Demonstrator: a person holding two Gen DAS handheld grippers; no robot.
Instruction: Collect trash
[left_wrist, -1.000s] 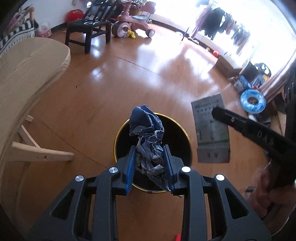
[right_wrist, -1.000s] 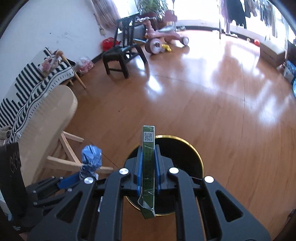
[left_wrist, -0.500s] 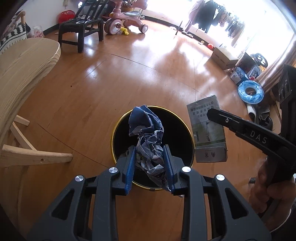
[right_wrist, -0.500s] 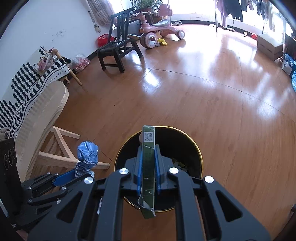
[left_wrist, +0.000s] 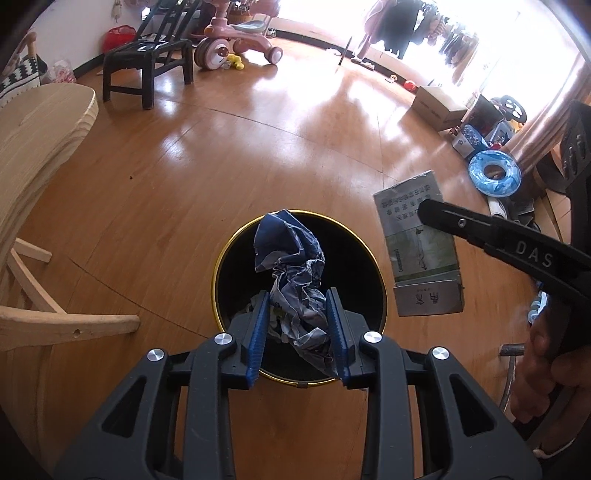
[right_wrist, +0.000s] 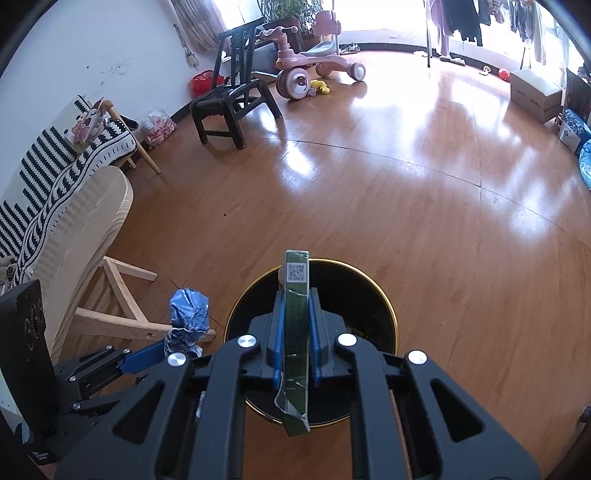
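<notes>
The left wrist view showed the left gripper (left_wrist: 298, 336) poised over the round black bin with a gold rim (left_wrist: 221, 258), its jaws opening around a crumpled blue-and-white plastic wrapper (left_wrist: 291, 273), which the blue pads seemed barely to touch. The wrapper's top leaned toward twelve o'clock, near the rim, so it might catch there or tumble onto the wooden floor (left_wrist: 258, 147).

The right wrist view showed the right gripper (right_wrist: 295, 343) clenched on a flat green cardboard box (right_wrist: 295, 332), edge-on above the bin at six o'clock. Its torn lower flap could snag a pad on release.
</notes>
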